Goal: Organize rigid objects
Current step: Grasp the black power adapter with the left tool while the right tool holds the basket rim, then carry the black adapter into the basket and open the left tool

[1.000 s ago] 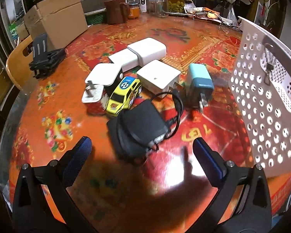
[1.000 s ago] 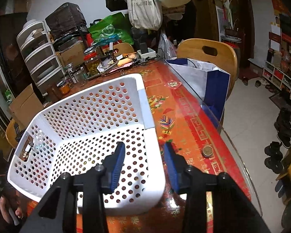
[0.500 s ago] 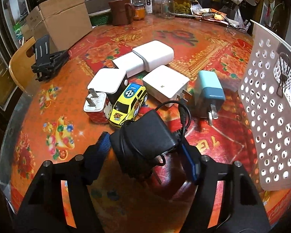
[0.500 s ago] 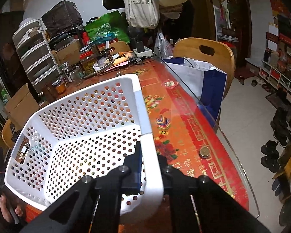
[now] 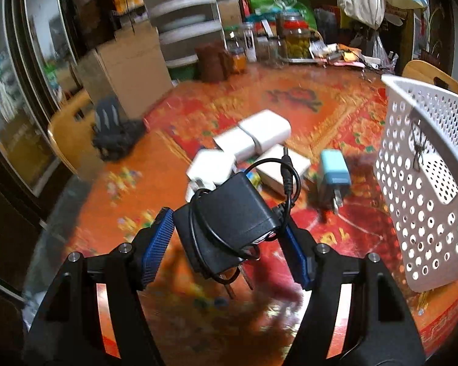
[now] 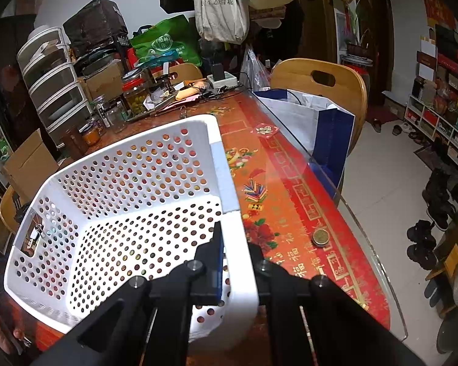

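My left gripper is shut on a black power adapter with its cord wrapped around it, lifted off the red patterned table. Behind it lie several white chargers and a teal plug; a yellow toy car is almost hidden by the adapter. The white perforated basket stands at the right. In the right wrist view, my right gripper is shut on the near corner of the basket's rim. The basket's inside holds nothing that I can see.
A cardboard box, a black phone stand and several jars line the table's far side. A coin lies near the glass edge on the right. A wooden chair with a blue-and-white bag stands beyond that edge.
My left gripper closed on the black adapter and lifted it off the table, the view tilting upward. My right gripper closed onto the basket's rim and stayed there.
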{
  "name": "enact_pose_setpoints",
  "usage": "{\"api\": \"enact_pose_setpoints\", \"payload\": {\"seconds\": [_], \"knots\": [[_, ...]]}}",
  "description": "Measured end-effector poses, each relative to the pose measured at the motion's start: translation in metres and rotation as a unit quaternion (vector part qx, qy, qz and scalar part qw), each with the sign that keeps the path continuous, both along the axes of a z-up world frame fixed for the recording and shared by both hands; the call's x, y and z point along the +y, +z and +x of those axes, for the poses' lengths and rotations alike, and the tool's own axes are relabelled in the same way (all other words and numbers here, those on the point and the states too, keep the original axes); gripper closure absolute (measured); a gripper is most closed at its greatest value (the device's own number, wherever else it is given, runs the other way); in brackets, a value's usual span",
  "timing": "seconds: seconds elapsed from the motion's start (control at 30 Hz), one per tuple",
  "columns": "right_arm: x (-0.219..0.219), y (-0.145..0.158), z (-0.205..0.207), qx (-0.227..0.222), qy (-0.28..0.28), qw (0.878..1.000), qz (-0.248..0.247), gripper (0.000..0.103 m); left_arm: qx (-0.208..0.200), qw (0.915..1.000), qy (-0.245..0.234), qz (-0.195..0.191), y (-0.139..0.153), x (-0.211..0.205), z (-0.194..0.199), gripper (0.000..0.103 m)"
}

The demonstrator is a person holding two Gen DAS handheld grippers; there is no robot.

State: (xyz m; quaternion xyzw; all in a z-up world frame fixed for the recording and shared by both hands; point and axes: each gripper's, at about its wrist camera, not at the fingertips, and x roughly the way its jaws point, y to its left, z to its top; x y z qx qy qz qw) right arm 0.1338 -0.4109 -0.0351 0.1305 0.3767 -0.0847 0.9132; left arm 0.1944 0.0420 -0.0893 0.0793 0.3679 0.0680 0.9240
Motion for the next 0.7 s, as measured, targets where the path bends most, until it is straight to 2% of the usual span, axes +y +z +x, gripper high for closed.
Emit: {"api": "enact_pose_setpoints", "payload": {"seconds": [0.17,0.33,0.53,0.7], "knots": [[0.001,0.000,0.002,0.001,0.003,1.000,-0.004,0.098,-0.039,0.9977,-0.010,0.055,0.040,-0.019,-0.002,0.037],[0.000,-0.002,0.003,0.002,0.007,1.000,-0.005,0.098,-0.075,0.9912,-0.044,0.099,0.081,-0.059,-0.004,0.037],[0.000,-0.002,0.004,0.006,0.011,1.000,-0.003,0.098,-0.080,0.9838,-0.105,0.121,0.111,-0.122,-0.001,0.037],[-0.004,-0.004,0.005,0.004,0.015,1.000,0.011,0.098,-0.055,0.9759,-0.151,0.147,0.109,-0.184,0.014,0.037]]}}
